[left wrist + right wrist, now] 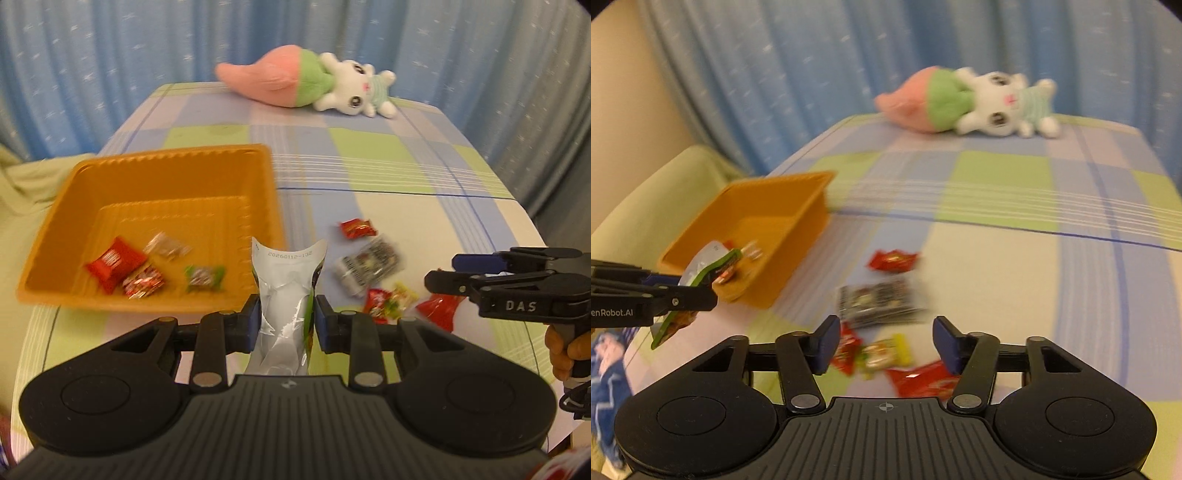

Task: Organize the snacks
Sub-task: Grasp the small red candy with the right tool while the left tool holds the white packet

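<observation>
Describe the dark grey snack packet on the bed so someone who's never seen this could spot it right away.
Start at the orange tray on the checked bedspread; loose snacks lie on the cloth beside it. The grey packet is the largest, lying flat between one red candy and a red-and-yellow cluster. It alone is dark and boxy.

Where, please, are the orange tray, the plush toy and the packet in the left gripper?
orange tray (177, 173): left wrist view, far inner wall.
plush toy (351, 85): left wrist view, white head.
packet (284, 295): left wrist view, silvery back between the pads.
</observation>
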`<state>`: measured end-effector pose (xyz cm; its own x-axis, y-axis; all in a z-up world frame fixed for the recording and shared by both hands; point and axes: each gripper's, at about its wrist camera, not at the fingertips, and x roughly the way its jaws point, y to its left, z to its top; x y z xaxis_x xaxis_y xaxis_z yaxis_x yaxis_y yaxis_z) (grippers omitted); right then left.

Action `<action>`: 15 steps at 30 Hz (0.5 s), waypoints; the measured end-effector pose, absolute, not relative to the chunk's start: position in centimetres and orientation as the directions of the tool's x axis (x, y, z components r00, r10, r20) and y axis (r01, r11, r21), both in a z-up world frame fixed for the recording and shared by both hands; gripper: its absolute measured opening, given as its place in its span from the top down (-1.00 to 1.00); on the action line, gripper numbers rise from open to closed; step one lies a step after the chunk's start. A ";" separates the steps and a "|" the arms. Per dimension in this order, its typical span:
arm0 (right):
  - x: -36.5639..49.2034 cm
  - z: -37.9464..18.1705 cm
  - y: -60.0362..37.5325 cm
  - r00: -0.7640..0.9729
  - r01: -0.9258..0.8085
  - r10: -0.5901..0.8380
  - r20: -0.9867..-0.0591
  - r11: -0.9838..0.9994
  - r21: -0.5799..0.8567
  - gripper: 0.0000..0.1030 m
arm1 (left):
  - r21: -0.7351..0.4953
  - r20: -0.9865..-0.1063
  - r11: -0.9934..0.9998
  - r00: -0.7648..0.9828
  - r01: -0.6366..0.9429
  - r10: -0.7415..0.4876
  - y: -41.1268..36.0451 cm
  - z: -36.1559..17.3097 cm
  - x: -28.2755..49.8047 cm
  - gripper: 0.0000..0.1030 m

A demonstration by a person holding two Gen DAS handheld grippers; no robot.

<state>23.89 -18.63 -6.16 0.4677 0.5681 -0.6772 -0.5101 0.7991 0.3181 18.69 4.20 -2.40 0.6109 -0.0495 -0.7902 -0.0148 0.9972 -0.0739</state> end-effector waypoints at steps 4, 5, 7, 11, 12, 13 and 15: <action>24.0 -7.0 -16.4 0.422 -0.558 0.585 -0.693 0.770 0.311 0.10 | -0.073 -0.787 0.995 0.616 -0.075 -0.011 5.8 -2.3 17.2 0.47; 24.2 -7.2 -15.9 0.412 -0.564 0.586 -0.697 0.765 0.310 0.12 | -0.072 -0.787 0.993 0.617 -0.089 -0.002 6.2 -2.2 16.9 0.47; 24.4 -7.7 -15.3 0.400 -0.577 0.586 -0.705 0.758 0.303 0.17 | -0.071 -0.786 0.991 0.618 -0.114 0.015 7.0 -2.1 16.4 0.47; 25.0 -8.5 -14.1 0.390 -0.592 0.574 -0.720 0.755 0.281 0.28 | -0.067 -0.783 0.985 0.620 -0.158 0.046 8.3 -2.0 15.4 0.47; 25.1 -8.7 -13.9 0.387 -0.594 0.571 -0.724 0.755 0.278 0.31 | -0.066 -0.784 0.984 0.619 -0.168 0.053 8.6 -2.0 15.4 0.47; 25.3 -8.9 -13.6 0.386 -0.595 0.568 -0.728 0.756 0.274 0.33 | -0.065 -0.785 0.982 0.617 -0.178 0.060 8.8 -2.0 15.2 0.47; 25.5 -9.4 -13.2 0.385 -0.595 0.555 -0.737 0.760 0.262 0.34 | -0.062 -0.785 0.979 0.615 -0.193 0.071 9.2 -2.0 14.9 0.47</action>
<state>25.49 -13.25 -9.35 0.3849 0.5554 -0.7372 -0.5952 0.7598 0.2616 14.87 9.25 -2.00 0.6154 0.0710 -0.7851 -0.1925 0.9793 -0.0624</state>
